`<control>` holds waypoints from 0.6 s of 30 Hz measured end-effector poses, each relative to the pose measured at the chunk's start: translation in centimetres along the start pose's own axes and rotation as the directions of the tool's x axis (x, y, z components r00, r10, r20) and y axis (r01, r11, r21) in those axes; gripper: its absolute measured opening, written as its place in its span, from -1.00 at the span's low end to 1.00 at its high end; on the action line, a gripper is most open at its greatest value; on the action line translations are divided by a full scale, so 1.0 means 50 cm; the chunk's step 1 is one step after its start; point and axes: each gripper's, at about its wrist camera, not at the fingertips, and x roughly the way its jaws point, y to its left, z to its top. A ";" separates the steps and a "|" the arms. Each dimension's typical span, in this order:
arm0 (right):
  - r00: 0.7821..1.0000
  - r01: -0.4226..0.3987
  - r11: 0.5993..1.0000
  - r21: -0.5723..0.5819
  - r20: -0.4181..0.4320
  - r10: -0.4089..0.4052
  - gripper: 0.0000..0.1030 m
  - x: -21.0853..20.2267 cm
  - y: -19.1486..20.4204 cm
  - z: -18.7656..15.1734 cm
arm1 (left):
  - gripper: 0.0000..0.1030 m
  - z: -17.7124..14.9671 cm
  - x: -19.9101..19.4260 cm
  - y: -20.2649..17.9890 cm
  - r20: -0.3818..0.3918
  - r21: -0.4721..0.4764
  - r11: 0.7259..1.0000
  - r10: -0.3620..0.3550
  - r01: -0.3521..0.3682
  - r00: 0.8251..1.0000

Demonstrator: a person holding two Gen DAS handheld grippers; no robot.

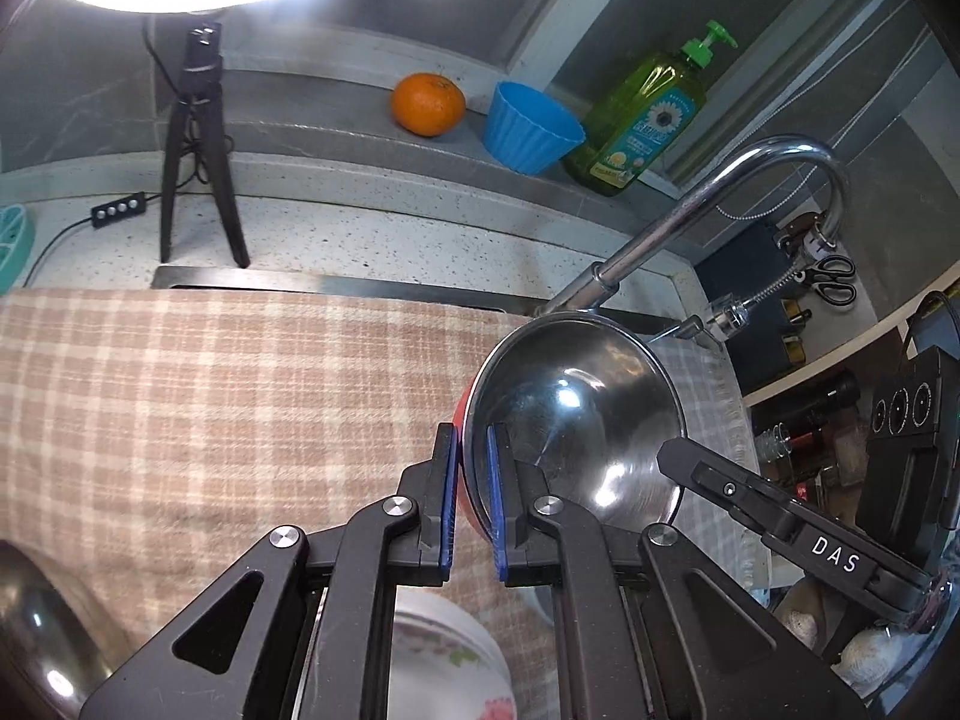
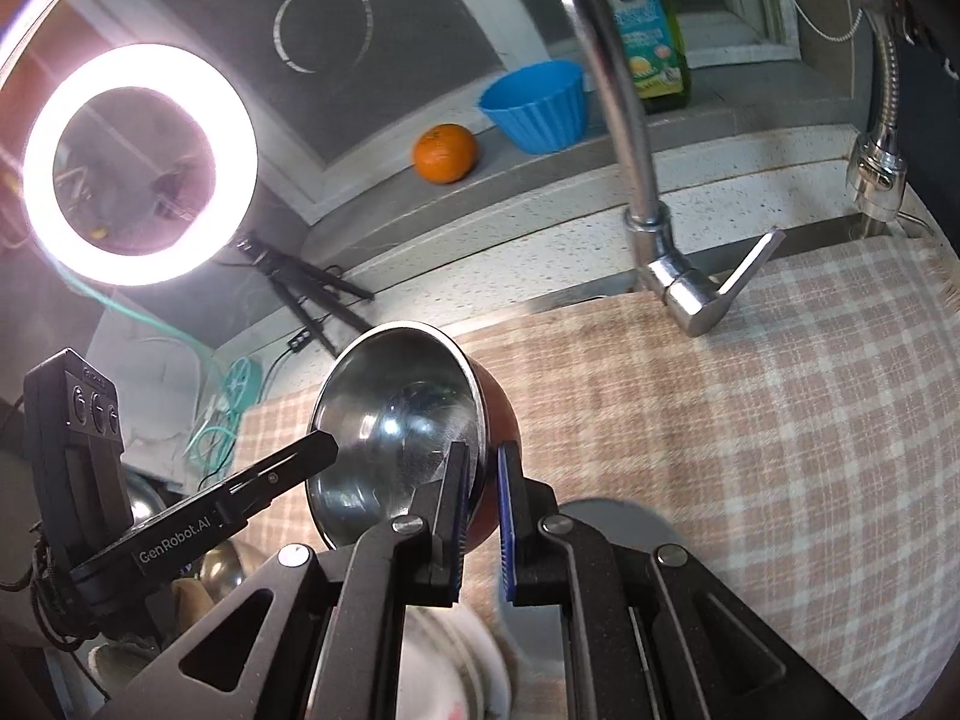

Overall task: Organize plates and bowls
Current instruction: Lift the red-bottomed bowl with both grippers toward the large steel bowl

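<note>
holding one steel bowl [image 1: 576,414] by opposite rims, tilted above the checked cloth [image 1: 210,408]: left tool [image 1: 474,498] and right tool [image 2: 480,516] both pinching it, likely sharing the load.

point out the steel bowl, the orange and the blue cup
steel bowl [image 1: 576,414]: left wrist view, on its shiny inside
orange [image 1: 428,104]: left wrist view, on the middle of its peel
blue cup [image 1: 528,129]: left wrist view, on its ribbed outer wall

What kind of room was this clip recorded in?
Most likely a home kitchen, at the sink: a chrome faucet over a speckled countertop, with a dish soap bottle on the ledge behind.
</note>
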 end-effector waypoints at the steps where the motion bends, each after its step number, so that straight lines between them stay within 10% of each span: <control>1: 1.000 -0.004 1.000 -0.007 0.001 0.004 -0.84 -0.004 0.010 -0.006 | -0.85 -0.006 -0.012 0.004 0.007 -0.001 1.000 0.004 -0.004 1.000; 18: 0.997 -0.079 0.990 -0.120 -0.030 0.076 -0.84 -0.007 0.187 -0.105 | -0.85 -0.088 -0.171 0.119 0.098 -0.066 0.996 0.067 -0.061 0.993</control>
